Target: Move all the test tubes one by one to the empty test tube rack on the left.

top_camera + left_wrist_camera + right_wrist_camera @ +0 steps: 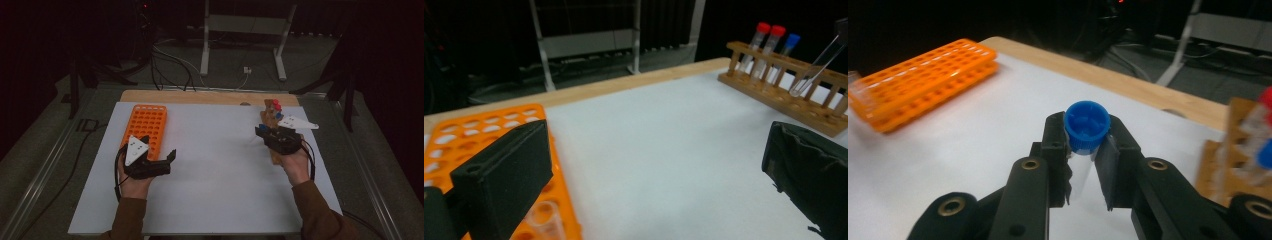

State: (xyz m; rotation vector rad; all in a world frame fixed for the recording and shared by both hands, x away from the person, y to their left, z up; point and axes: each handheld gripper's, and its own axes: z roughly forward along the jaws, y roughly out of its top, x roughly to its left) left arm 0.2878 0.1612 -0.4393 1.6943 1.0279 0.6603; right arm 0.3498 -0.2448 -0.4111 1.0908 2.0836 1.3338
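Right gripper (1088, 165) clamped on a clear plastic test tube with a blue screw cap (1087, 125), both black jaws pinching the tube wall just under the cap, cap end pointing up and away from the camera. Seen from the high view at about 3 o'clock on the white table sheet (215, 165), right gripper (267, 134) just at the near end of the brown wooden test-tube rack (272, 112). Likely light and stiff, smooth-walled and so apt to slip or swivel between flat pads; thin plastic, so moderate squeeze only. Best hold judged to be where it sits now, right below the cap, the cap rim acting as a stop against sliding down.

Still in the wooden rack (784, 90): 2 red-capped tubes (769, 37) and 1 blue-capped tube (790, 45), plus a tilted clear tube (816, 65) near the frame edge.

Left gripper (159, 161) at about 9 o'clock, jaws standing wide apart and empty, resting beside the near end of the orange plastic grid rack with many round holes (148, 125). Left gripper view: a clear uncapped tube (544, 217) already seated in a near hole of the orange rack (484, 130)
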